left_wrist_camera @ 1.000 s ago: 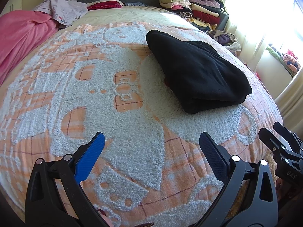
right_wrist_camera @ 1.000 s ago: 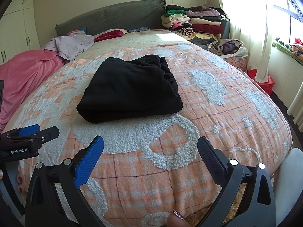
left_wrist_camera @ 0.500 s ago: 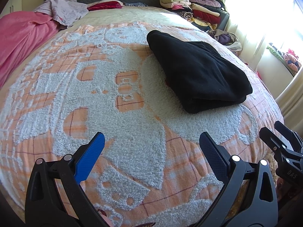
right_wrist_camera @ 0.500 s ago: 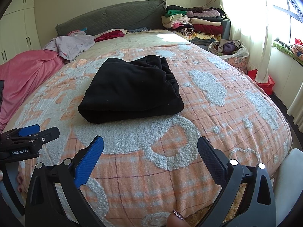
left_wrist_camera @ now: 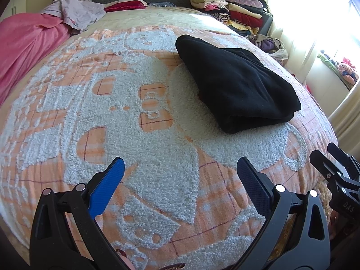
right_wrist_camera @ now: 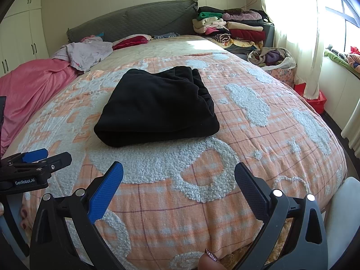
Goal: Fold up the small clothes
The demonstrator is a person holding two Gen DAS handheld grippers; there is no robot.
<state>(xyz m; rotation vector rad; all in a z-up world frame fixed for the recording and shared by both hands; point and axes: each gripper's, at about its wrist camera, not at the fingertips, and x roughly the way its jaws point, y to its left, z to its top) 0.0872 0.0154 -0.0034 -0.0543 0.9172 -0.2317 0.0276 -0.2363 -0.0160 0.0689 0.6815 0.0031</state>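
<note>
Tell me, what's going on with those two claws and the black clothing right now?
Left gripper open, empty. Right gripper open, empty. Black garment folded on the blanket, untouched. Nothing in the way.

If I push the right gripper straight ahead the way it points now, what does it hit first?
Probably the folded black garment: it lies ahead of the open right gripper, slightly left of centre, with only bare orange blanket between. If it travels low, it may brush the blanket first; depth is unclear.

Folded black garment (right_wrist_camera: 157, 110) lies on the bedspread (right_wrist_camera: 258, 148), right gripper (right_wrist_camera: 178, 180) spread empty.

The black fleece garment (right_wrist_camera: 157, 110) lies folded into a thick rectangle on the bed.
</note>
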